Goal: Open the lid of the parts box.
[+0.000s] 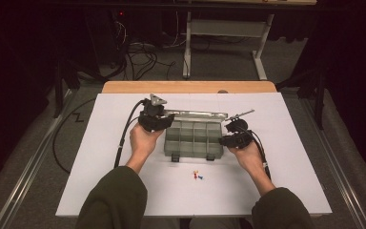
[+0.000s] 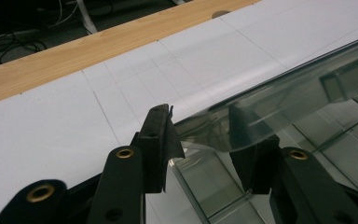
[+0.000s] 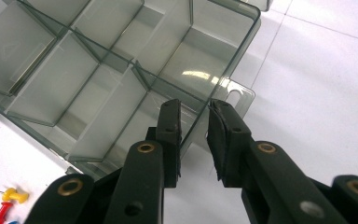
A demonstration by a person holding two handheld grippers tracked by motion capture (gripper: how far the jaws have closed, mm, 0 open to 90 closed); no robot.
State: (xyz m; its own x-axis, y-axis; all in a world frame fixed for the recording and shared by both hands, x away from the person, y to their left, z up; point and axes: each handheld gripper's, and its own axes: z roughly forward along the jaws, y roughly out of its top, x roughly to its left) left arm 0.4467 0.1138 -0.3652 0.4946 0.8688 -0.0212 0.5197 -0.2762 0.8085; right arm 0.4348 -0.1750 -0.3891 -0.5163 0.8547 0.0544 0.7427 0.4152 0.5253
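Up high, the clear box (image 1: 193,138) sits in the middle of the white table (image 1: 124,181). Its long side runs left to right across the table, and its two latches face the person. Its lid (image 1: 200,114) stands open along the far side. The left gripper (image 1: 167,119) is at the box's far left corner, by the lid. The right gripper (image 1: 223,139) is at the box's right end. Some little pins (image 1: 198,176) in red, yellow and blue lie on the table just in front of the box, close to the person.

Next, from the left gripper view, the lid (image 2: 279,112) slants across from the right, and its corner sits between the two black jaws. One jaw is seen through the clear plastic. I cannot tell if the pads press on it.

Last, from the right gripper view, the box (image 3: 98,65) with its many small rooms lies ahead, running up to the left. Its right wall stands between the two jaws. There is a gap beside the wall, so this claw is open. The pins (image 3: 7,203) lie at the bottom left.
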